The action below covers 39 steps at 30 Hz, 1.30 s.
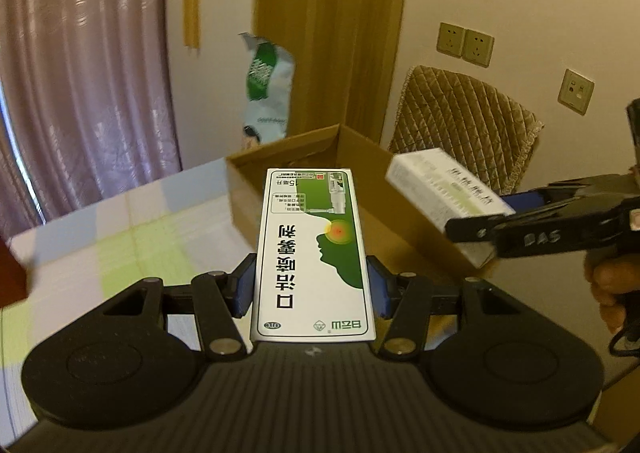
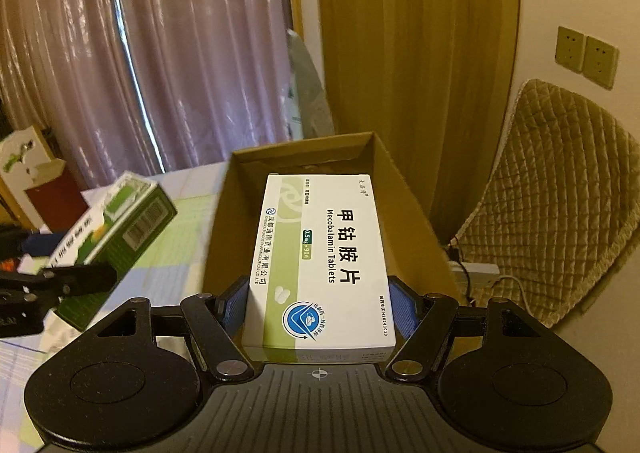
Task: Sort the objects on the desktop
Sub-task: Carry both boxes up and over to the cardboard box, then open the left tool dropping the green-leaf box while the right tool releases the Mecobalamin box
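Left gripper (image 1: 312, 289) pinches the green spray box (image 1: 314, 253), its long axis running straight forward along the fingers toward the open cardboard box (image 1: 248, 205) on the checked table (image 1: 120, 237). Right gripper (image 2: 318, 307) clamps the white tablet box (image 2: 320, 265) the same way, lengthwise and pointing into the cardboard box. Both small boxes are held in the air. The tablet box hangs over the cardboard box's opening, so the right hand looks nearer; the spray box sits at the near wall, slightly left.
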{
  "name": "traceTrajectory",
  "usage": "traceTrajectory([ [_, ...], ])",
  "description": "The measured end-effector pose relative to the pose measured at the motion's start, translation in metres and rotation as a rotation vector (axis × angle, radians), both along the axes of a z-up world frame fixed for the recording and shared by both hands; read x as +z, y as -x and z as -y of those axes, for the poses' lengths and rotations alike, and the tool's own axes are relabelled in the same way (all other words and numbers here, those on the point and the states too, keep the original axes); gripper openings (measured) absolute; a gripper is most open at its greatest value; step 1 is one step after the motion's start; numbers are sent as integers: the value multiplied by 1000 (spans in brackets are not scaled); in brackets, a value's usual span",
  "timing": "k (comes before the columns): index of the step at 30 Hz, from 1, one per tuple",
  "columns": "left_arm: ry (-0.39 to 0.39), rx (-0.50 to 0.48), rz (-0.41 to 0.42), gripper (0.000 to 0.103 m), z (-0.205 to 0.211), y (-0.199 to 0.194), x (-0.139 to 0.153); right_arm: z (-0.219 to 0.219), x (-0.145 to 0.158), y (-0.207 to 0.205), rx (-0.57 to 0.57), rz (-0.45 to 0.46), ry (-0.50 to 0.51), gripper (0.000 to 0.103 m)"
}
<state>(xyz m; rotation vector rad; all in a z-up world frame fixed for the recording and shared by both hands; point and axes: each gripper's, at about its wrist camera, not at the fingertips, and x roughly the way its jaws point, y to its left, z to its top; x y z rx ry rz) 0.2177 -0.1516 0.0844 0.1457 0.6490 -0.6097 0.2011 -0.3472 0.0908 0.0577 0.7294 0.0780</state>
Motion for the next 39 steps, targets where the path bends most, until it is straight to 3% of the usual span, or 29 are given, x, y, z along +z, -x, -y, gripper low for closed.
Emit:
traceTrajectory([
  [6,-41,-42,-21,51,50,-52,-8,15,-20,-35,32,-71,54,70],
  [15,-138,-110,-60,51,100,-112,-43,18,-50,-66,84,-159,134,70],
  [25,-174,-140,-72,51,114,-130,-66,17,-68,-77,87,-194,151,70],
  [26,-173,-140,-73,38,113,-130,-67,18,-69,-77,87,-196,150,70],
  [27,-170,-136,-73,35,113,-131,-68,18,-70,-78,86,-199,149,70],
  [29,-163,-131,-75,40,112,-133,-68,18,-71,-79,85,-204,148,70],
  [39,-127,-106,-69,41,102,-137,-60,19,-79,-91,93,-240,134,70],
])
